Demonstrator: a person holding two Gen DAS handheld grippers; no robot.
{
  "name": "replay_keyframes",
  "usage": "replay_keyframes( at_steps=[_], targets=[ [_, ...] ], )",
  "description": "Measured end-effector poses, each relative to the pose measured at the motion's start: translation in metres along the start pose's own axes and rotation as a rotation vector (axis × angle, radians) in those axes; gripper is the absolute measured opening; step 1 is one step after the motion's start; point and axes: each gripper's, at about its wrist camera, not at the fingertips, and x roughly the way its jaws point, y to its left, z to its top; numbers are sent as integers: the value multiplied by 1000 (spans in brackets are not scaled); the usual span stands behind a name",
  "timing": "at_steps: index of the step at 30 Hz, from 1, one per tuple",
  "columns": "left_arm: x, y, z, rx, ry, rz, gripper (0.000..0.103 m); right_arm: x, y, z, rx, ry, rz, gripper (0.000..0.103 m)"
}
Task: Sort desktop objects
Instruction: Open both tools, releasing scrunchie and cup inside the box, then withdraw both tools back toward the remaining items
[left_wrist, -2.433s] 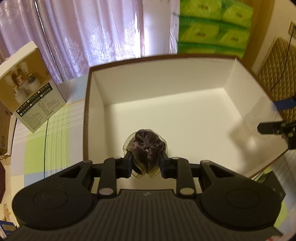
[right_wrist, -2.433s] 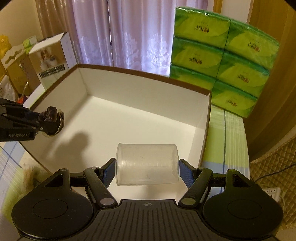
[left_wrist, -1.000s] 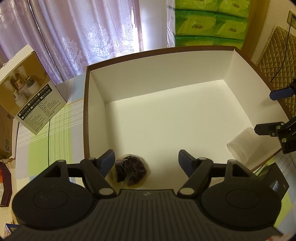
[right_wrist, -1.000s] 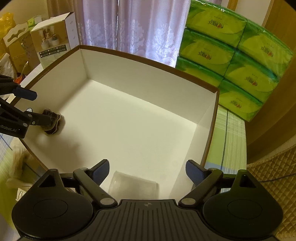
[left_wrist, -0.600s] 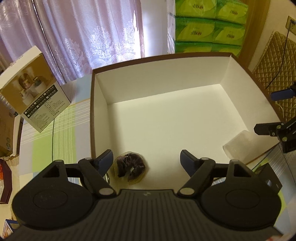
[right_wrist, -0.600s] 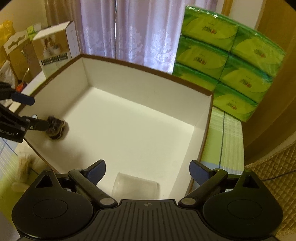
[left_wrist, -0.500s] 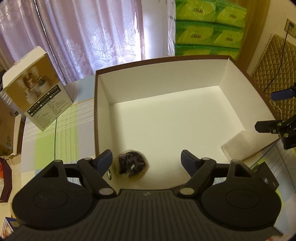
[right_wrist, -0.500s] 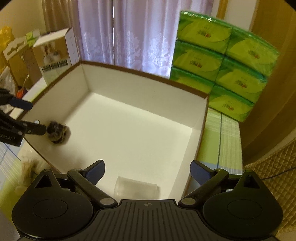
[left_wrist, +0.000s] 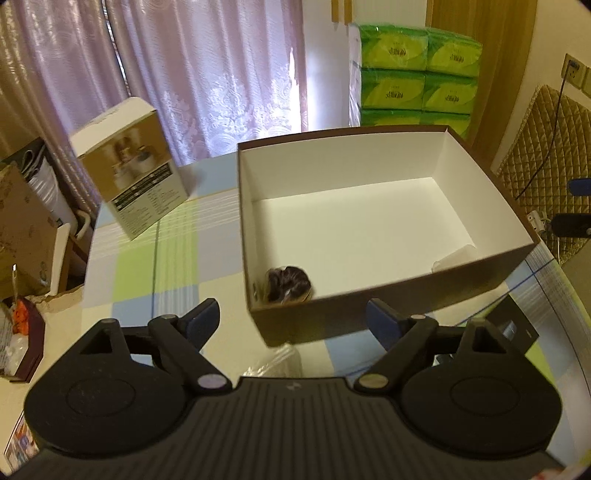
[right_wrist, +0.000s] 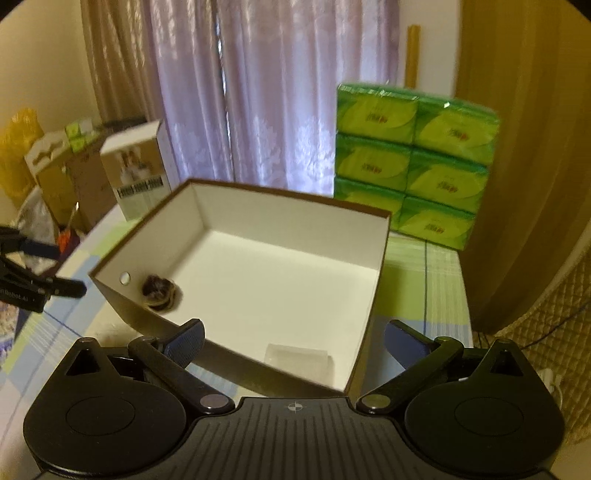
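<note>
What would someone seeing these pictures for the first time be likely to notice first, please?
Probably the large white-lined box in the middle of the checked tablecloth, with a dark scrunchie in its near left corner and a clear plastic cup lying in its near right corner. Next, the stack of bright green tissue packs behind the box, beside the lilac curtains. Both the left gripper and the right gripper are open and empty, outside the box's near side.

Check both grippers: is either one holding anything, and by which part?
Nothing is held. The left gripper and right gripper are both open and empty; the dark scrunchie and clear plastic cup lie loose in the box.
</note>
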Motion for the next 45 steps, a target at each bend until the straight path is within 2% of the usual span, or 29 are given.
replay_keyframes(
  at_steps=[8,20,31,45],
  targets=[
    [-42,-4,-32,-16,-24,35,84,-42,16,-28,14,-33,-10,101],
    [-83,-17,-96,-87,-21,28,84,-71,57,-93,-6,10,16,101],
    [-91,-25,-147,-133,44,11,84,-75,77,-142,4,112,46,101],
    [-75,-32,-181,-180,129,14,84,-40,100,-187,-88,236,68,101]
  ],
)
